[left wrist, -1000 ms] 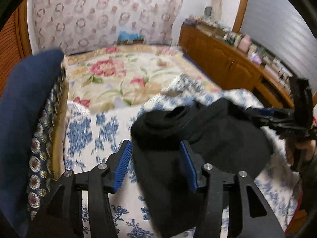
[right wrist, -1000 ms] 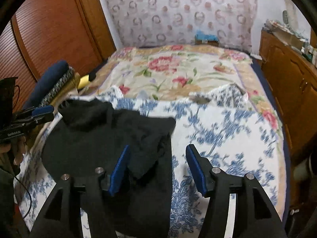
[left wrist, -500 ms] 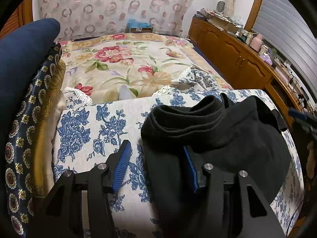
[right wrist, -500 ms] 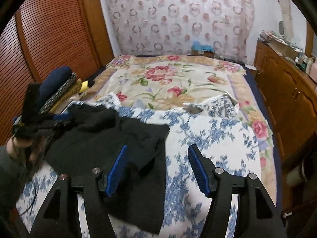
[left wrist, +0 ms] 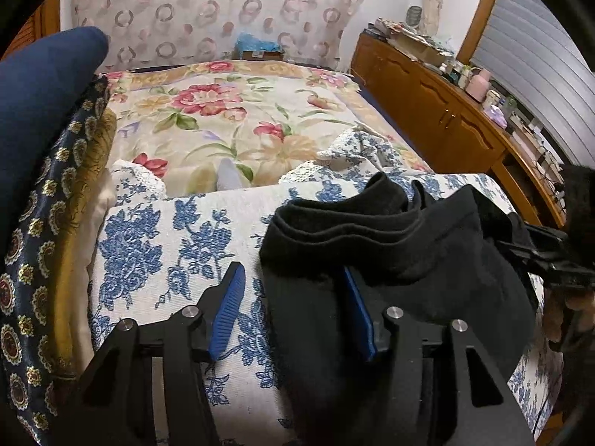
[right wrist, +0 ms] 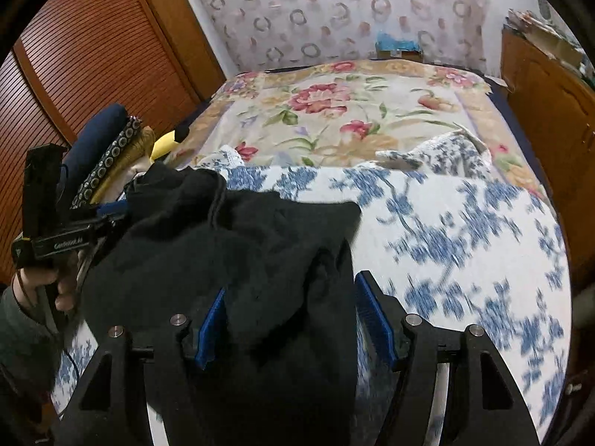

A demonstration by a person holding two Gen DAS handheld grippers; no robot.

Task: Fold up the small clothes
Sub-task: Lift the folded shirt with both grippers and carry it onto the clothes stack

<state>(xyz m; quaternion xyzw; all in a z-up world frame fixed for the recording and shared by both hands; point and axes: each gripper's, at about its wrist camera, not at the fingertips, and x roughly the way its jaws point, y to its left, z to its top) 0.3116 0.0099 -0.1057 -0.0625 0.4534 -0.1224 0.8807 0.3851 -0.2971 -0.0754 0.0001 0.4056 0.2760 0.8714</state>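
Observation:
A small black garment (left wrist: 409,260) lies bunched on the blue-flowered white cloth (left wrist: 156,245) on the bed, its ribbed band toward the far side. My left gripper (left wrist: 293,304) is open, its left pad (left wrist: 227,312) over the cloth and its right pad at the garment's left edge. In the right wrist view the garment (right wrist: 238,245) fills the lower left. My right gripper (right wrist: 293,319) is open, with black fabric lying between its blue pads (right wrist: 373,319). The left gripper also shows in the right wrist view (right wrist: 111,212), at the garment's far left corner.
A stack of folded cloths, navy on top (left wrist: 41,85), stands at the left. A floral bedspread (left wrist: 241,119) covers the far bed. A wooden cabinet (left wrist: 446,111) with clutter runs along the right. Slatted wooden doors (right wrist: 85,63) stand left of the bed.
The right gripper has come lower and closer over the garment, so fabric now lies between its pads. The left gripper has barely moved. The garment lies much as before.

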